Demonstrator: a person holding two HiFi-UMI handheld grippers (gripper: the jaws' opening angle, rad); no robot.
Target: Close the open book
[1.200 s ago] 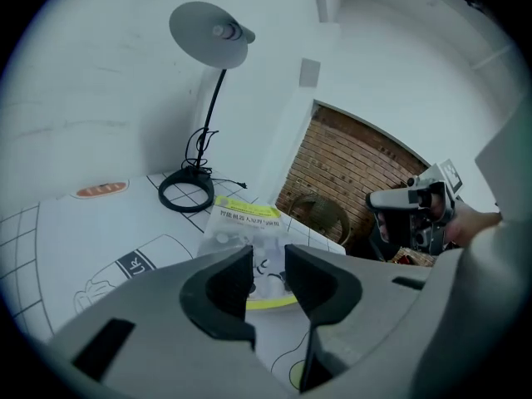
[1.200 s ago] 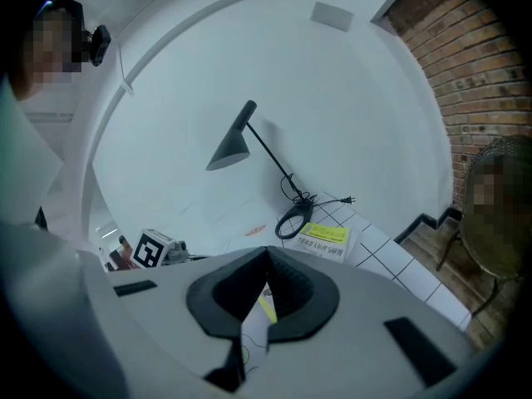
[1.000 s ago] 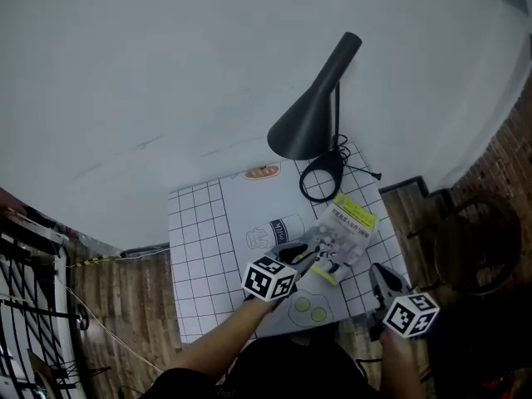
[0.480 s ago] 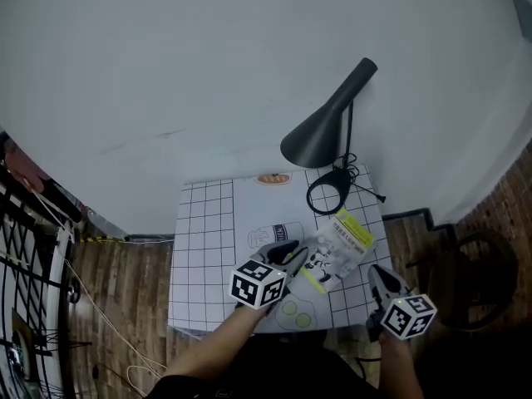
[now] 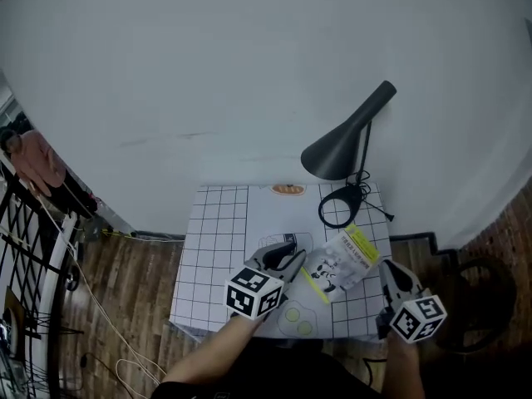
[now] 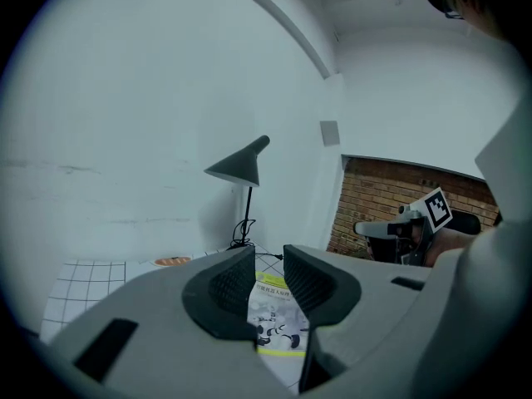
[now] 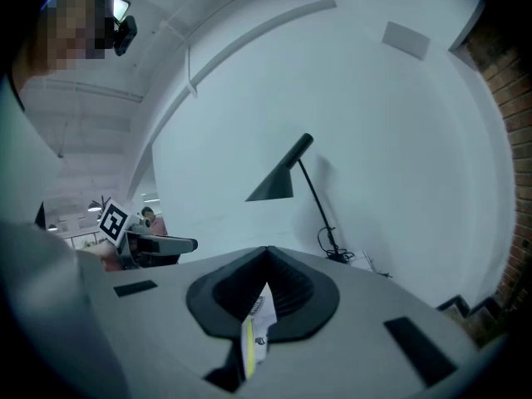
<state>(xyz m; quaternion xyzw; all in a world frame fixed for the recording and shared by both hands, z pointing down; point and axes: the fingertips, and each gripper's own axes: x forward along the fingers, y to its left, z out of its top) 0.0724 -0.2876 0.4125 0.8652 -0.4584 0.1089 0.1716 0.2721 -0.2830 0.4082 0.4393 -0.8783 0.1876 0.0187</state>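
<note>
Head view: the book (image 5: 341,260) lies flat near the table's (image 5: 214,252) right edge, cover up, and looks already closed. The left tongs (image 5: 287,254) stand apart and empty. The right tongs (image 5: 390,268) are pressed together, empty, off the front right corner. Likely only withdrawal remains.

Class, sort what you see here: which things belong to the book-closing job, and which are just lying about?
For the job: book, left hand-held gripper, right hand-held gripper.
Lying about: desk lamp, gridded mat.
</note>
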